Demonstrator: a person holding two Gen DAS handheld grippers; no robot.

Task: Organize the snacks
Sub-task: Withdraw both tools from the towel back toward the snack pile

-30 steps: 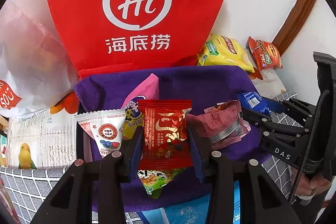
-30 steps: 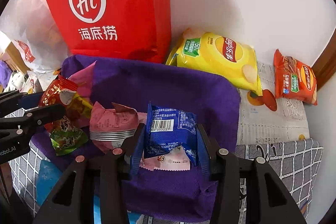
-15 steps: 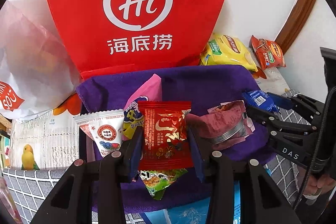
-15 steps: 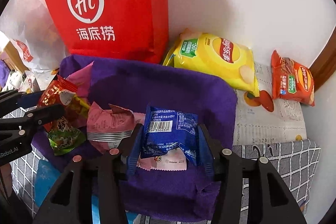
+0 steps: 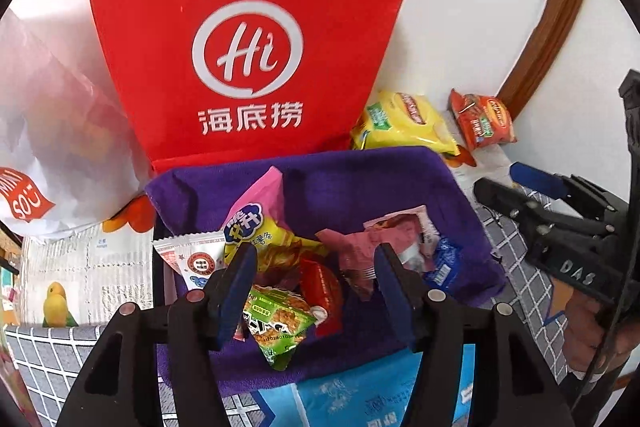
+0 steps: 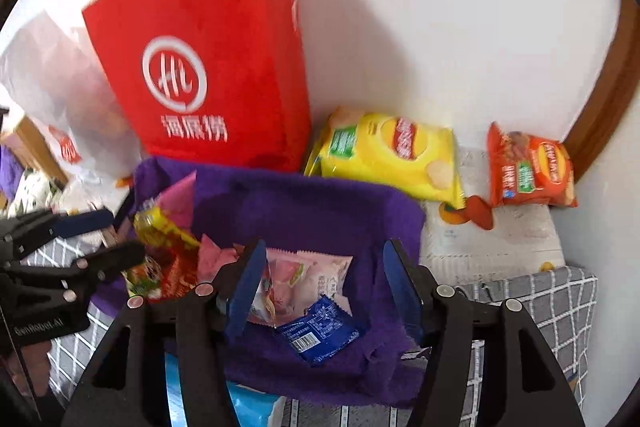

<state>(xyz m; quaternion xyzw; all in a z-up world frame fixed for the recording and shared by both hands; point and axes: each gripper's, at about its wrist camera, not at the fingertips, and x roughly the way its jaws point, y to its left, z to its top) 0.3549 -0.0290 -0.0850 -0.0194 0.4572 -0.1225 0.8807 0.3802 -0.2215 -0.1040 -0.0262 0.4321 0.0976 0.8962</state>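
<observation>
A basket lined with purple cloth [image 5: 320, 167] holds several small snack packets. My left gripper [image 5: 314, 291] hangs over its left part with its jaws opening. A red packet [image 5: 320, 281] lies loose below them, beside a green packet [image 5: 276, 323], and the pads touch neither. My right gripper [image 6: 326, 287] hangs over the basket's right part [image 6: 300, 195], its jaws also opening. A blue packet [image 6: 320, 333] rests on the cloth beneath it, next to a pink packet [image 6: 304, 275], free of the pads. Each gripper shows in the other's view: left gripper [image 6: 120, 233], right gripper [image 5: 496, 179].
A tall red paper bag [image 5: 248, 67] stands against the wall right behind the basket. A yellow chip bag [image 6: 384, 151] and an orange chip bag [image 6: 528, 167] lie at the back right on newspaper. A white plastic bag [image 5: 48, 131] sits at the left.
Both grippers have opened and risen. The red packet dropped from the left one and the blue packet from the right one; both now lie in the basket.
</observation>
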